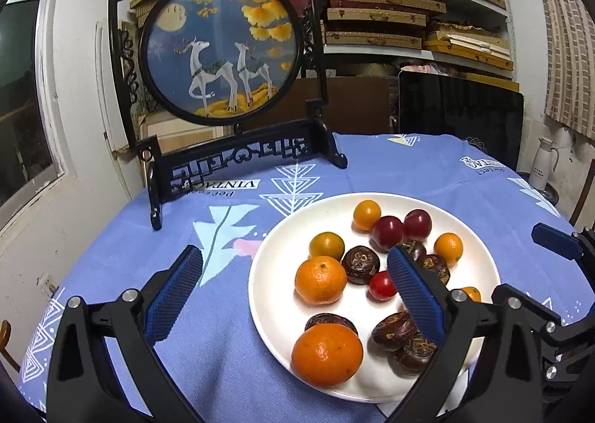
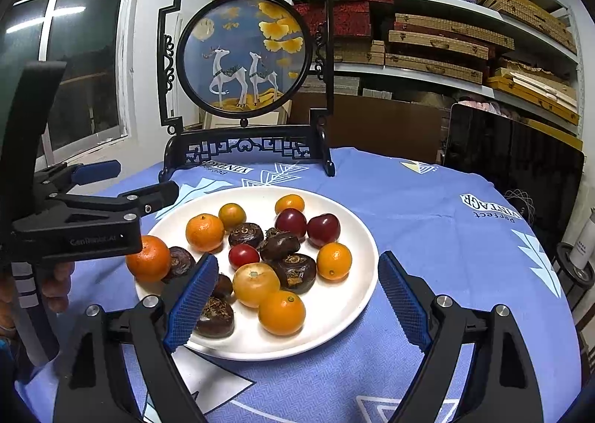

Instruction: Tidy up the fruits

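Observation:
A white plate (image 1: 275,315) on the blue tablecloth holds mixed fruit: mandarins (image 1: 320,278), small orange kumquats (image 1: 448,246), dark red plums (image 1: 387,232), a red cherry tomato (image 1: 381,285) and brown water chestnuts (image 1: 360,264). My left gripper (image 1: 293,296) is open and empty, hovering over the plate's left side. In the right wrist view the plate (image 2: 357,255) lies ahead; my right gripper (image 2: 297,296) is open and empty above its near edge, around a kumquat (image 2: 281,312). The left gripper (image 2: 122,181) shows at left, above a mandarin (image 2: 148,263).
A black framed deer ornament (image 1: 219,51) stands at the table's far left. A dark chair back (image 1: 461,114) is behind the table. Shelves of boxes (image 1: 409,14) fill the back wall. A white thermos (image 1: 543,162) stands at right.

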`<action>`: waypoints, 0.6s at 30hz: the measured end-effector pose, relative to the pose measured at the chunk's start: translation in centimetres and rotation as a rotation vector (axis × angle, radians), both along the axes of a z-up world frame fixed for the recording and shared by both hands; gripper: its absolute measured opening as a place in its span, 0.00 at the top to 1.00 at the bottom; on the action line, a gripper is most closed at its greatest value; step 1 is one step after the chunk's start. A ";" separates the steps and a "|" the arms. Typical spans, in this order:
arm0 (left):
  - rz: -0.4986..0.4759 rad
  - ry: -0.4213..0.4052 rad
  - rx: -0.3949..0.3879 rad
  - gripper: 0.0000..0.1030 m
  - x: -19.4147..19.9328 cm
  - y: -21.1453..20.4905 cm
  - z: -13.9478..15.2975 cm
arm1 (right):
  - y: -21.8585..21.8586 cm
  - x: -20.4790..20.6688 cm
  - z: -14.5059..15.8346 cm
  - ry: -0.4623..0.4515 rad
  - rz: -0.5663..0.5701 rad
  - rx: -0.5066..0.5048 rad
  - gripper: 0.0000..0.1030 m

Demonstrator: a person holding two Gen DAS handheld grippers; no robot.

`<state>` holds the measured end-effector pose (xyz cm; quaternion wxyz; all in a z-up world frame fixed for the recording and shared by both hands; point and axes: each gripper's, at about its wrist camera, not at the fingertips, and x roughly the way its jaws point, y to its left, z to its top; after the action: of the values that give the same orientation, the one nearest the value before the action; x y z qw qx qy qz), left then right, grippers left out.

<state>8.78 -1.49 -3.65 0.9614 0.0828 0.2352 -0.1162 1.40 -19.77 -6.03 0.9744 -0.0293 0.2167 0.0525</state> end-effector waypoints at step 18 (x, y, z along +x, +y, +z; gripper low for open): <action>0.062 0.056 -0.015 0.06 1.2 0.8 -0.4 | -0.1 -0.2 0.1 -0.015 -0.016 -0.008 0.10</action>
<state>10.01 -0.73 -4.03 0.9582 0.0649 0.2636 -0.0902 1.20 -19.87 -5.94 0.9762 -0.0317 0.2100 0.0439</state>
